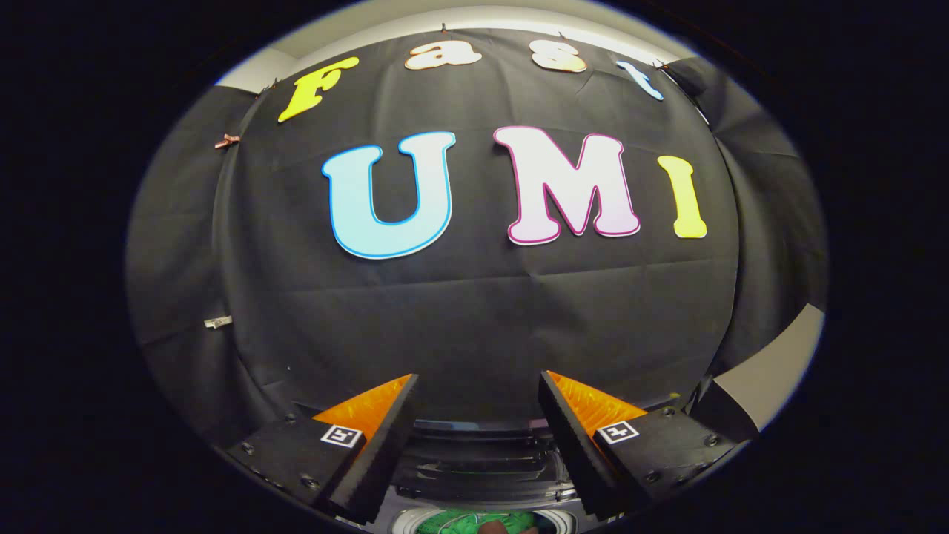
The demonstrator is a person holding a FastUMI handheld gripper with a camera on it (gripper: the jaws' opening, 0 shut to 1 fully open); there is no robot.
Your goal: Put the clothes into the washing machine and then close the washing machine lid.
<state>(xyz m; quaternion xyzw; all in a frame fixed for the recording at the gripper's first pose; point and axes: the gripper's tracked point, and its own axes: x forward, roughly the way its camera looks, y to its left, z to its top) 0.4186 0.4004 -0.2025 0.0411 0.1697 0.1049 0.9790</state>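
Gripper (478,423) fingers are spread wide and hold nothing. Near, below and between them, green clothes (474,523) seem to lie in the washer (474,467) tub. Cloth is soft and light; grab a bunched fold.

Black cloth wall (474,311) across the back of the booth, creased, with horizontal fold lines and a few wrinkles. Side cloth panel (178,297) on the left, overlapped by the back sheet; another dark cloth panel (771,222) on the right. Small clips on the left edge: one copper-toned clip (226,140) high up, one pale clip (218,322) lower down. Pale plain wall or ceiling strip (445,16) above the cloth top edge, brightly lit. Light grey surface (778,363) at lower right past the cloth edge; cannot tell whether floor or wall. Even indoor lighting.
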